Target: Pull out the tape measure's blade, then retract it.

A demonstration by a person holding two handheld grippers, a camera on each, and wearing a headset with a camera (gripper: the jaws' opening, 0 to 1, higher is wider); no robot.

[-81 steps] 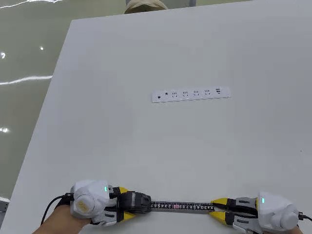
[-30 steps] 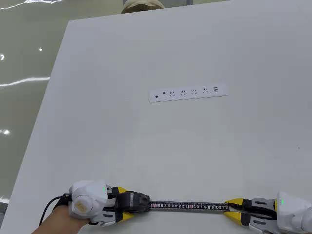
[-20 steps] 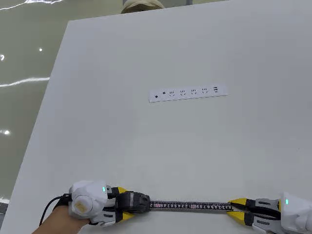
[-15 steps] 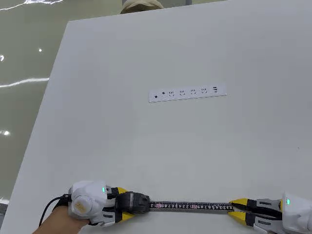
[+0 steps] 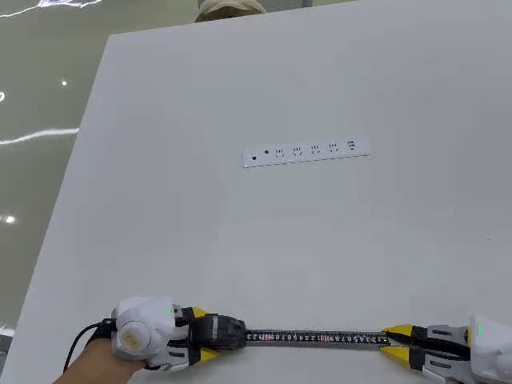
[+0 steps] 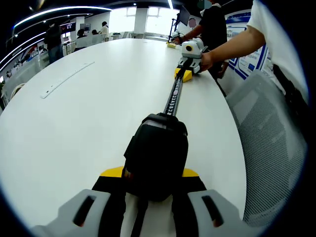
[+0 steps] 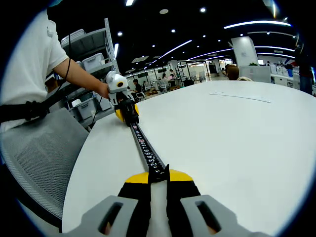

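The black tape measure case (image 5: 218,332) (image 6: 157,153) lies at the near edge of the white table (image 5: 264,232), with my left gripper (image 5: 206,334) (image 6: 154,174) shut on it. Its dark numbered blade (image 5: 316,338) (image 6: 173,99) (image 7: 144,146) runs rightwards, flat along the table. My right gripper (image 5: 390,338) (image 7: 158,176) is shut on the blade's end hook. In the right gripper view the case (image 7: 127,109) shows far off in the left gripper (image 7: 118,86). The left gripper view has the right gripper (image 6: 190,52) at the blade's far end.
A white power strip (image 5: 307,150) (image 6: 66,78) (image 7: 239,97) lies across the middle of the table. A grey mesh chair (image 7: 34,158) (image 6: 266,143) stands by the near edge. Another person sits beyond the table's far end (image 5: 230,8).
My right gripper has drawn the blade's hook further right, and the blade is longer. The left gripper and the case have stayed put. The head camera shifted slightly.
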